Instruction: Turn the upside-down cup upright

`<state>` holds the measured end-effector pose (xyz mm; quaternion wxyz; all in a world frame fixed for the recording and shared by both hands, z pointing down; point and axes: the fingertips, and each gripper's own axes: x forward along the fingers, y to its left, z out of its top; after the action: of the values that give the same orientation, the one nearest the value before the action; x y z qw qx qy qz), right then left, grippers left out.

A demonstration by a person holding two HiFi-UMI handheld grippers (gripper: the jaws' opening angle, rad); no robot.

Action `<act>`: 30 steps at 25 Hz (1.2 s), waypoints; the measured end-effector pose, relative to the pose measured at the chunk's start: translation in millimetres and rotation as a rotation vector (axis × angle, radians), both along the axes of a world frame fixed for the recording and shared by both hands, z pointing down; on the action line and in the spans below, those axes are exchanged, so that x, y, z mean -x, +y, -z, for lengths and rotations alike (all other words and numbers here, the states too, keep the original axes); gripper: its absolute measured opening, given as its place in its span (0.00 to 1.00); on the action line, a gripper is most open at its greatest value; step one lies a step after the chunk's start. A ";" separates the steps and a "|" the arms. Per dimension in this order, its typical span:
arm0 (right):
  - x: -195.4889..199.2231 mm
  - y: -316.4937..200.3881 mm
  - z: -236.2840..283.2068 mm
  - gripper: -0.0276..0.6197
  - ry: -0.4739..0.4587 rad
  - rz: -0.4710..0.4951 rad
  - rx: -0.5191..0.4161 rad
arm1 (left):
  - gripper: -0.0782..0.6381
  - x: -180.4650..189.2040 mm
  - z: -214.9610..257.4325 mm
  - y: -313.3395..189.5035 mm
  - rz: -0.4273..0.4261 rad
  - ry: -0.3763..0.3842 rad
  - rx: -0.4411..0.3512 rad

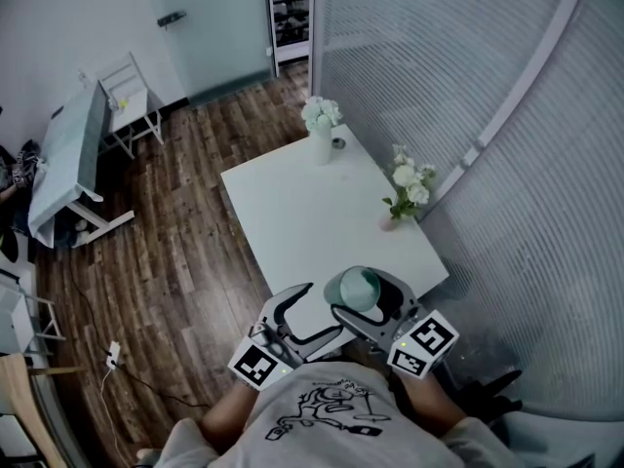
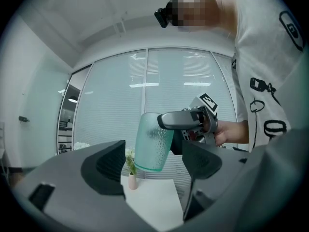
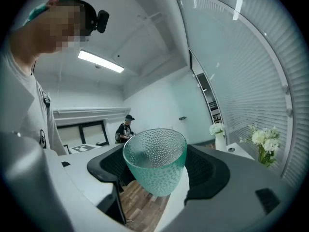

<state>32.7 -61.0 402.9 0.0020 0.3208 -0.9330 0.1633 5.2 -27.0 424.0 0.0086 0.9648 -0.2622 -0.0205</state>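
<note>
Right claw (image 1: pixel 365 304) pinching teal dimpled cup (image 1: pixel 358 287) over bench's (image 1: pixel 292 213) near edge, left claw (image 1: pixel 320 311) wide, empty; roll it rim-up, lower gently.

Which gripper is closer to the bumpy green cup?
Right. The right gripper is shut on the cup, holding it above the table's near edge. The left gripper is open and empty, just left of the cup, not touching it.

I see the cup (image 3: pixel 155 161) in translucent pale teal with a beaded, dimpled pattern, the marker cubes (image 1: pixel 255 364) in black-and-white squares, a white table (image 1: pixel 292 213), white flowers (image 1: pixel 322 113), dark brown wood-plank floor (image 1: pixel 175 252)
</note>
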 end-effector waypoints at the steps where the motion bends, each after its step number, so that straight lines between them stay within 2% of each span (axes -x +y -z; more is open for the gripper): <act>1: -1.7 0.0 0.3 0.63 -0.029 -0.001 0.013 | 0.62 -0.7 0.6 0.3 -0.001 0.002 0.001; 7: -11.4 -4.8 1.7 0.63 -0.271 -0.009 0.117 | 0.63 -0.6 1.9 0.5 -0.007 -0.001 0.003; 14: -15.1 -4.7 1.3 0.63 -0.501 0.011 0.232 | 0.63 0.4 4.9 1.5 -0.016 -0.007 0.003; 24: -19.6 -7.0 1.9 0.63 -0.755 0.035 0.354 | 0.62 0.8 13.0 2.3 -0.029 0.016 -0.001; 30: -18.1 -4.7 0.6 0.63 -0.848 0.066 0.403 | 0.62 -1.1 15.7 5.0 -0.043 0.008 -0.016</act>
<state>50.8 -65.7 402.3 -0.3121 0.1889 -0.8109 0.4576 6.3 -22.0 408.4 0.0026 0.9701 -0.2412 -0.0263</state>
